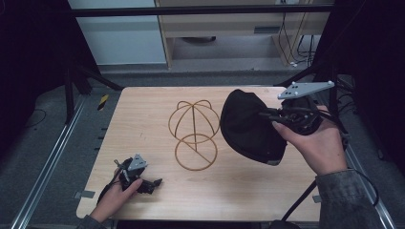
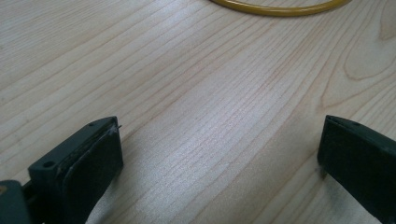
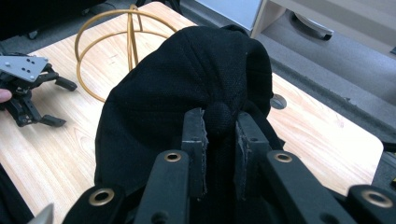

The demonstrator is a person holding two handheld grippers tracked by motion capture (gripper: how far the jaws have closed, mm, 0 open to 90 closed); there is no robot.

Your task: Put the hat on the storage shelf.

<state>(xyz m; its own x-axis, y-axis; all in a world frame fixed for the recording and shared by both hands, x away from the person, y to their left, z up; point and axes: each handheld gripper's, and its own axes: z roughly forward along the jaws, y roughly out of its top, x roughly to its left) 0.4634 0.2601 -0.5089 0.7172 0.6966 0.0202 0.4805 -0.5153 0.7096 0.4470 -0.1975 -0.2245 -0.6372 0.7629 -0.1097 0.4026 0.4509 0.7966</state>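
A black cap (image 1: pixel 248 125) hangs above the right side of the wooden table (image 1: pixel 143 119). My right gripper (image 1: pixel 268 115) is shut on the cap's top button; in the right gripper view the cap (image 3: pixel 187 79) bulges between the two jaws of the right gripper (image 3: pixel 219 122). A gold wire hat stand (image 1: pixel 193 133) rests at the table's middle, just left of the cap. My left gripper (image 1: pixel 154 185) rests low on the table near the front left corner, open. In the left gripper view the left gripper (image 2: pixel 219 154) has bare wood between its jaws, and the stand's ring (image 2: pixel 280 7) lies ahead.
The table's front edge lies just behind the left hand. Metal rails (image 1: pixel 52 157) run along the floor on the left, and a black frame bar (image 1: pixel 200 10) crosses above the far side. Cabinets and cables (image 1: pixel 296 43) stand beyond the table.
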